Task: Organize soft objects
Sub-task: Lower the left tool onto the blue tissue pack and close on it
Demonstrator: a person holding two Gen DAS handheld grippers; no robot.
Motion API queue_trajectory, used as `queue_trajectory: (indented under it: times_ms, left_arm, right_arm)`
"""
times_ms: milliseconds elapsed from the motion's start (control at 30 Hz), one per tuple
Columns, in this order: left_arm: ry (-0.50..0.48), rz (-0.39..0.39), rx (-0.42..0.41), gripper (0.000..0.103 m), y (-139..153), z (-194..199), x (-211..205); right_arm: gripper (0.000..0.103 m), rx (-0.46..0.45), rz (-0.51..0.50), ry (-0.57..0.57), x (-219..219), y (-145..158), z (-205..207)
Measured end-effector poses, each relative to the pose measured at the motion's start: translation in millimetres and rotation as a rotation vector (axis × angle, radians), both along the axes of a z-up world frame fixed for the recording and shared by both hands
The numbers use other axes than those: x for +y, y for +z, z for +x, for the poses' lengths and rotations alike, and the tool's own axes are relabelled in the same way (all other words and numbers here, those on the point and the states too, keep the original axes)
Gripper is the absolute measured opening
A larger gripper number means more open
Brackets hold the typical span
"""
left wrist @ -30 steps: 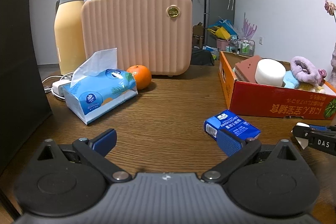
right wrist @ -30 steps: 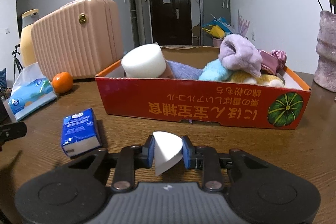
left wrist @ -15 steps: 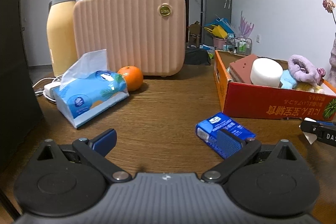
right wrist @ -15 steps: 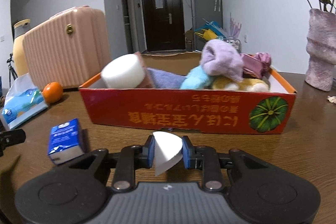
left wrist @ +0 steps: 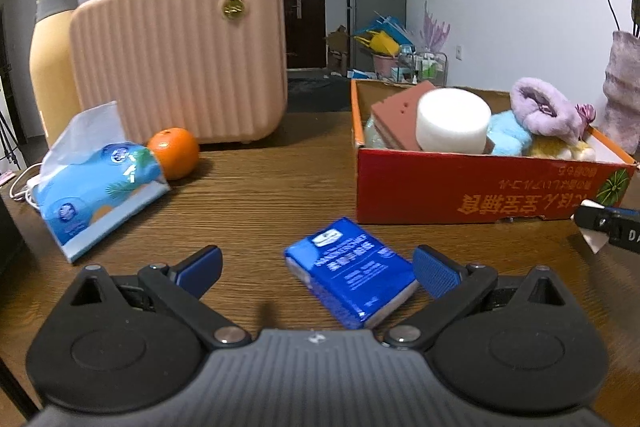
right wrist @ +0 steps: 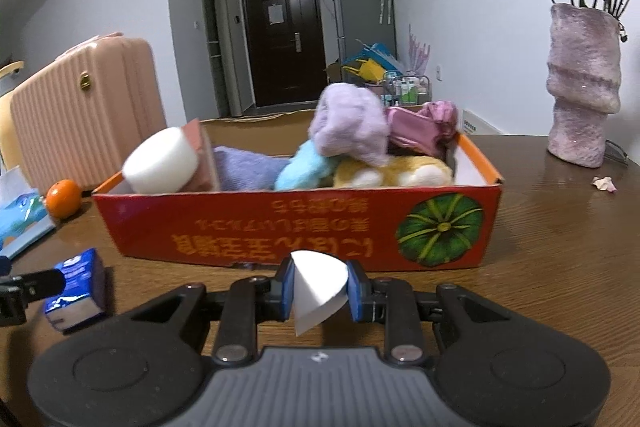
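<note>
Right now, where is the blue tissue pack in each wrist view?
Left wrist: blue tissue pack lies low centre on the table, between the open left gripper fingers, nearer the right one.
Right wrist: same pack at lower left, partly behind a black finger.
Shared landmark: the red box just beyond it.

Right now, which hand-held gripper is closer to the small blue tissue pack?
Left. The left hand-held gripper straddles the tissue pack, open; the right hand-held gripper sits off to its side, by the red box.
</note>
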State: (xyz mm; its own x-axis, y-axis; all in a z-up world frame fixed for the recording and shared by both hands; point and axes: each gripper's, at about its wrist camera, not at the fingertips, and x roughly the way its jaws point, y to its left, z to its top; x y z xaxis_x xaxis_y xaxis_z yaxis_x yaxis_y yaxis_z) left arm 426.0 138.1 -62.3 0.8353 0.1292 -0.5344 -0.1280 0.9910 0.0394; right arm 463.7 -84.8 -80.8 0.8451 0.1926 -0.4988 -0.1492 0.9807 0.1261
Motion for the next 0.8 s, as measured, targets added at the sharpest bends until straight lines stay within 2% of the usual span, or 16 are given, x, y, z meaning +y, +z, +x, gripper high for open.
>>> queue_trajectory:
  times_ms: [433,633,733,800]
  left_arm:
    - [0.053,0.033,0.097,0.103,-14.7,32.3,-19.5]
    - [0.075,0.029,0.092,0.103,-15.9,32.6,-16.3]
    - [0.073,-0.002,0.104,0.092,-16.4,34.0,-13.6]
    - [0.069,-0.021,0.114,0.076,-16.5,34.5,-13.5]
  right_arm:
    - [0.027,-0.003,0.008,-0.024,-26.0,0.4,11.6]
    - [0.027,-0.006,0.005,-0.011,-25.8,0.9,11.6]
    - [0.027,-0.011,0.005,-0.006,-24.8,1.1,10.8]
    - [0.027,-0.011,0.005,-0.004,-24.5,1.1,10.5]
